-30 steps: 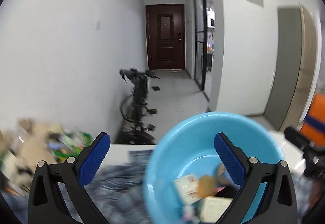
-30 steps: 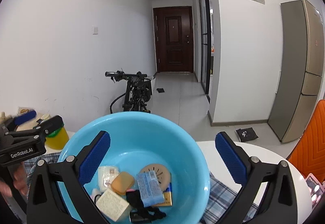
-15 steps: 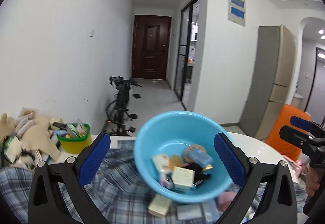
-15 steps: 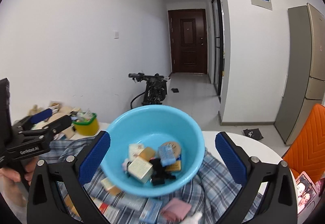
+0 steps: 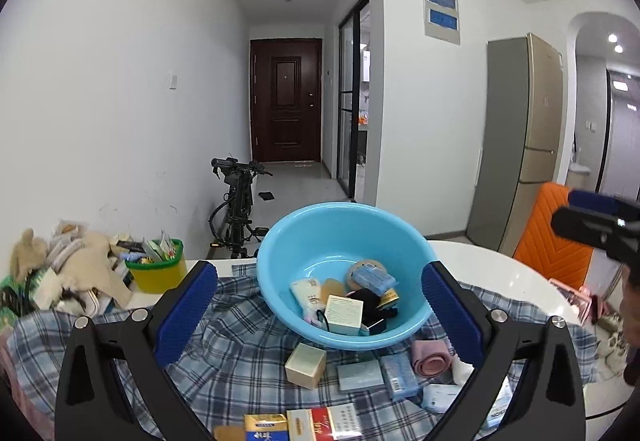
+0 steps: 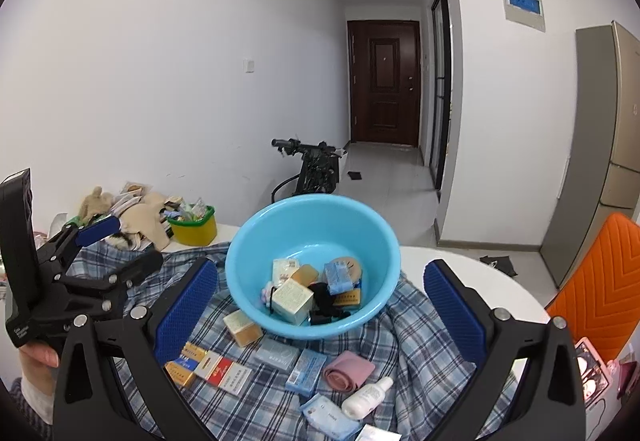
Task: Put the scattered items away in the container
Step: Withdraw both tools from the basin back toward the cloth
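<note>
Both claws, left gripper (image 5: 320, 305) and right gripper (image 6: 320, 305), are hanging spread wide with nothing in them; blue basin (image 6: 376, 241) is sitting on the plaid cloth (image 6: 420, 345), loose boxes (image 6: 242, 327) lying just in front

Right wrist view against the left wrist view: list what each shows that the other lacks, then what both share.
Only the right wrist view shows the white bottle lying on the cloth and the left gripper seen from outside, held by a hand.

Only the left wrist view shows the right gripper from outside, at the right edge.

Both show the blue basin holding small items, the plaid cloth, the pink roll, the red and white carton, the yellow tub and the bicycle. Each camera's own jaws stand open and empty.
</note>
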`<action>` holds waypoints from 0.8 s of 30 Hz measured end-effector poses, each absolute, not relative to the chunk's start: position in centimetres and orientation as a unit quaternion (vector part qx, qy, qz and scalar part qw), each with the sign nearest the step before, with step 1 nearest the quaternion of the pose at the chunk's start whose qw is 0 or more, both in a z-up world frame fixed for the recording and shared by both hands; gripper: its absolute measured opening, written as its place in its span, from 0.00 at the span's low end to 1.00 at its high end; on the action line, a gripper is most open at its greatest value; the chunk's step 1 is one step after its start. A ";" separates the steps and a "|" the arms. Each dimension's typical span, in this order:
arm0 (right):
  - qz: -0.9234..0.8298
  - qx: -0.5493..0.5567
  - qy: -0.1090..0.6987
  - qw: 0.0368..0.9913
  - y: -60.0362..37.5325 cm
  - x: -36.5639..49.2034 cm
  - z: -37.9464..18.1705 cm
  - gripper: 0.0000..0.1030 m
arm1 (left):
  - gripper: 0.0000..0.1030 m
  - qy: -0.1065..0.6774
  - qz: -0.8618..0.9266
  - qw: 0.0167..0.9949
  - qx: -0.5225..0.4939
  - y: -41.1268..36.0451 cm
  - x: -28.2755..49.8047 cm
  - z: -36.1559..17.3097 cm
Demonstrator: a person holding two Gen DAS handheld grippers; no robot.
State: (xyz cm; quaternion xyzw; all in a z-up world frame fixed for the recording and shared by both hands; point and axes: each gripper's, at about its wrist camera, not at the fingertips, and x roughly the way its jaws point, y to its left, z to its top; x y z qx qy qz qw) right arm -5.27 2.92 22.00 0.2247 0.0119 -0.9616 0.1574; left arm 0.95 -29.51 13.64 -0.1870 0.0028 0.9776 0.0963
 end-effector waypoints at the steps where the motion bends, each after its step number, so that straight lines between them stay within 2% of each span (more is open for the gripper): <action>1: -0.960 0.227 0.009 0.165 3.0 -4.9 21.9 1.00 | 1.00 -0.001 0.977 0.096 -0.188 -29.7 1.1 13.5; 9: -0.956 0.223 0.032 0.187 2.5 -1.1 19.1 1.00 | 1.00 0.045 0.981 0.093 -0.167 -28.3 4.3 11.3; 14: -0.961 0.226 0.026 0.157 3.0 -0.4 15.4 1.00 | 1.00 0.016 0.971 0.120 -0.208 -28.0 4.6 7.4; 24: -0.953 0.269 0.001 0.141 4.4 0.3 8.7 1.00 | 1.00 0.010 0.960 0.123 -0.251 -28.4 5.5 2.1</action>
